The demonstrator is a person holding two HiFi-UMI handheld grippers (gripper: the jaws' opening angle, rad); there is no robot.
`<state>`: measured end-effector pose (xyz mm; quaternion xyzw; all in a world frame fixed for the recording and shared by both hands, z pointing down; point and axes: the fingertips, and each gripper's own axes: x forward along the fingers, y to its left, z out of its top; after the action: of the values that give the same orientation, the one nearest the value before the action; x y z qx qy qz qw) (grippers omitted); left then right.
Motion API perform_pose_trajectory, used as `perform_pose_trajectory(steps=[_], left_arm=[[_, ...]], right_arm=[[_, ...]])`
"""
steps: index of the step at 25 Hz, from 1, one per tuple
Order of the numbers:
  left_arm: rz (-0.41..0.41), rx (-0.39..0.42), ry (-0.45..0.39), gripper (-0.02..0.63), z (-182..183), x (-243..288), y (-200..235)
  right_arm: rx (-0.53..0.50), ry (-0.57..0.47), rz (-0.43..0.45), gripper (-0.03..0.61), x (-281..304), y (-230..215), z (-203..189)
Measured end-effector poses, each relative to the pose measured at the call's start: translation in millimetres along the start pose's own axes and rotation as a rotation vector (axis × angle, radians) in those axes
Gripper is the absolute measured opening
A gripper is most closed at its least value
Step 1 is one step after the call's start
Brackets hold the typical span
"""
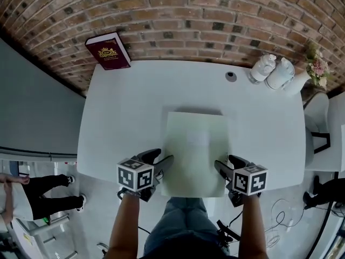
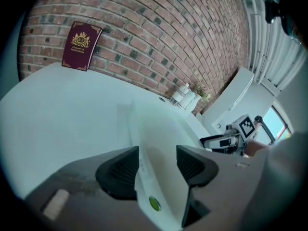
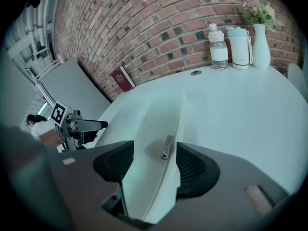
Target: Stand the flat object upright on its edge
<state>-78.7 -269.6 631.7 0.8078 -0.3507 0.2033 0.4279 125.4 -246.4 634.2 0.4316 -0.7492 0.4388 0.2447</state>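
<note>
Left gripper (image 1: 161,158) straddles the left edge of the flat object (image 1: 195,150), and its own view shows its jaws parted, one pad just beside the thin edge and the other standing off the broad face, so it is released. The right gripper (image 1: 229,163) is released too, its jaws spread wide on either side of the opposite edge. The pale greenish flat object lies on its broad face on the white table (image 1: 129,112), at the near edge, between the two grippers.

Three containers stand at the table's far right corner, against the brick wall. A white vase (image 3: 261,46) holds pink and pale flowers (image 3: 257,8). Beside it are a pale blue flask (image 3: 239,47) with a strap and a clear bottle (image 3: 219,49) with a small figure on its cap. What the flask and the bottle hold cannot be told.

Only the left gripper view shows a round green sticker (image 2: 154,203) on the flat object's edge. Only the right gripper view shows a small grey label (image 3: 167,147) on the other edge. The head view alone takes in a person in dark trousers (image 1: 43,193) on the floor at lower left. A small dark round thing (image 1: 230,76) sits on the table near the bottle.

A maroon book (image 1: 108,51) leans on the wall at the far left corner. It bears a gold crest and gold lettering, too small to read, and the print on the grey label is too small as well.
</note>
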Motion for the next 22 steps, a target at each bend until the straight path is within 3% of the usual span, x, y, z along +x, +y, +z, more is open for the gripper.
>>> perform_pose_trajectory(steps=[6,13,18,22], left_arm=[[0.018,-0.044,0.059,0.255,-16.9,9.6,9.3],[-0.015,-0.122,0.106,0.261,-19.0,15.5,14.2],[-0.063,-0.168,0.067,0.219,-22.2,17.1,10.5],[-0.049,-0.176,0.042,0.209,-20.1,15.8,10.9]], right_arm=[[0.032,0.048,-0.002,0.279,7.4,-9.6,-11.2],[0.09,0.105,0.034,0.276,14.9,-11.3,-16.1],[0.099,0.119,0.057,0.254,15.4,-11.6,-17.0],[0.111,0.13,0.046,0.242,16.3,-11.3,-16.0]])
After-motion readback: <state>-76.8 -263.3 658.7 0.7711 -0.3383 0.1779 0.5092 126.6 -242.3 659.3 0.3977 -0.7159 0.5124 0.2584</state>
